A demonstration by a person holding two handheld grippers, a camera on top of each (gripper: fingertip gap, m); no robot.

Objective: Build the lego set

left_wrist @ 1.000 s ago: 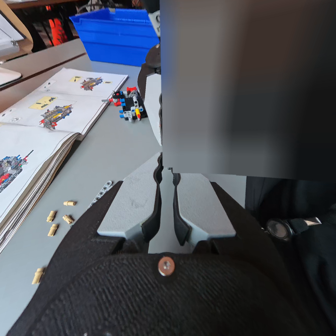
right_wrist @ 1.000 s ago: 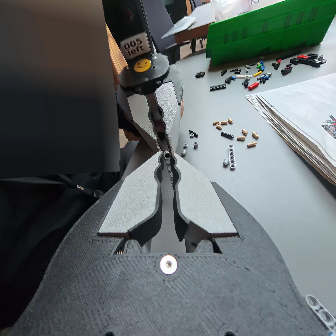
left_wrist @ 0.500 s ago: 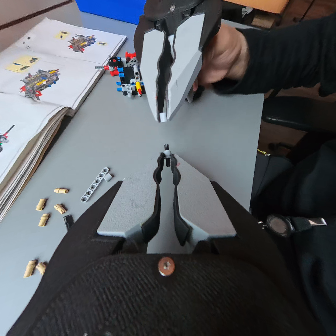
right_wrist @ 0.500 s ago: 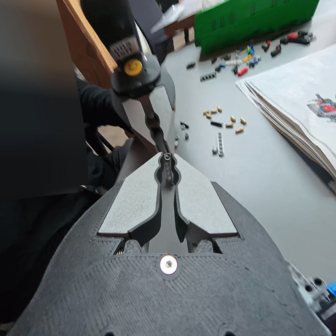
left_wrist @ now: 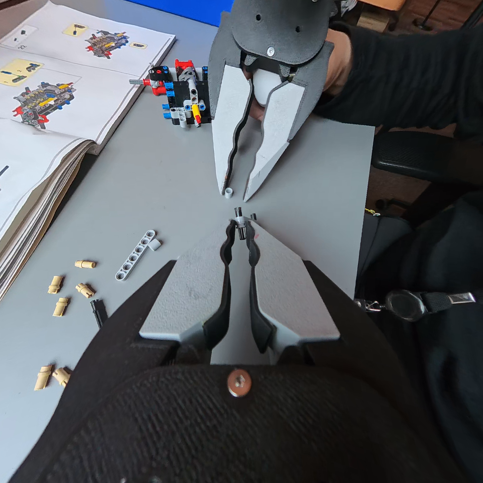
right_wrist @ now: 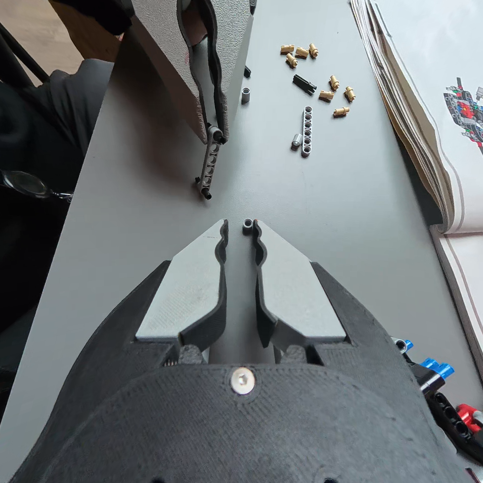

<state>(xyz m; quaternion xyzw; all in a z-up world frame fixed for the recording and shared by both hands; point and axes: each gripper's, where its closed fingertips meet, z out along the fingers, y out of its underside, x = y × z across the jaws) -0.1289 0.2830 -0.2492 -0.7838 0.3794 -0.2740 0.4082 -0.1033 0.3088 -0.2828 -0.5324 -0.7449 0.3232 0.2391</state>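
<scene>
A: What colour are the pins (left_wrist: 58,284) on the grey counter (left_wrist: 162,183)?
B: Tan. The holed beam (left_wrist: 135,255) is light grey; the assembly (left_wrist: 183,96) is black with blue, red and yellow.

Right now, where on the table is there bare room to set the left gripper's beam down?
Bare table lies between the right gripper and the manual, short of the loose beam. The strip between the held beam and the table edge is bare too. Crowded: tan pins and black pin by the manual; a bush sits at the right tips.
</scene>
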